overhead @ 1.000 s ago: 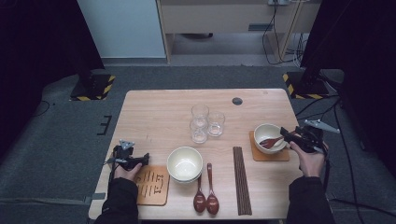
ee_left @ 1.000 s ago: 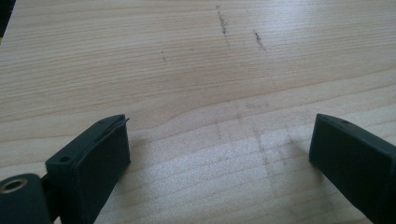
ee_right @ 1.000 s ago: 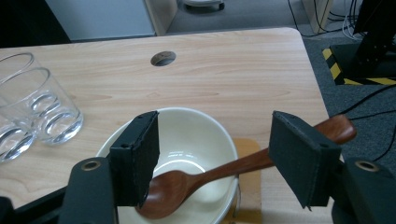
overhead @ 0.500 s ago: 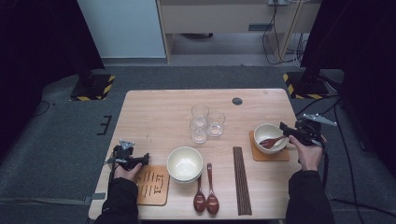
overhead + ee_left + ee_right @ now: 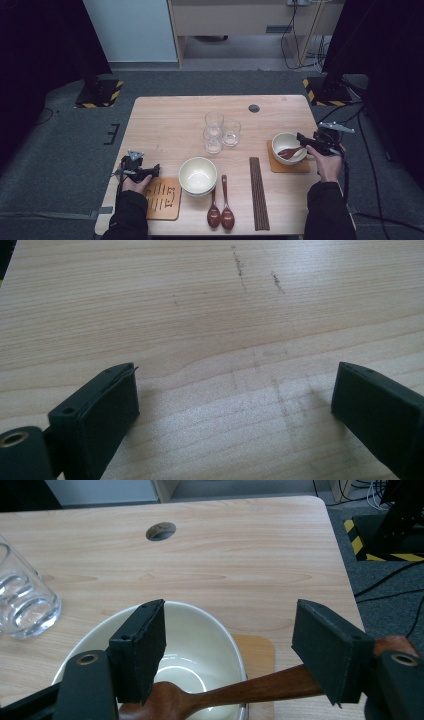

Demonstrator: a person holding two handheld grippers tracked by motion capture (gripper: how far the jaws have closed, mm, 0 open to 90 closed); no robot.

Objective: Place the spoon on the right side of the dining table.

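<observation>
Spoon (image 5: pixel 290 151) level, bowl end left, handle right.

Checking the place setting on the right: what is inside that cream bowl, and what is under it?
A wooden spoon lies in the bowl, handle over the rim. A coaster sits beneath; its middle is covered.

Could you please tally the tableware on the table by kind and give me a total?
Bowls: 2
Glasses: 3
Wooden spoons: 3
Coasters: 2
Bundle of chopsticks: 1
Total: 11
</observation>
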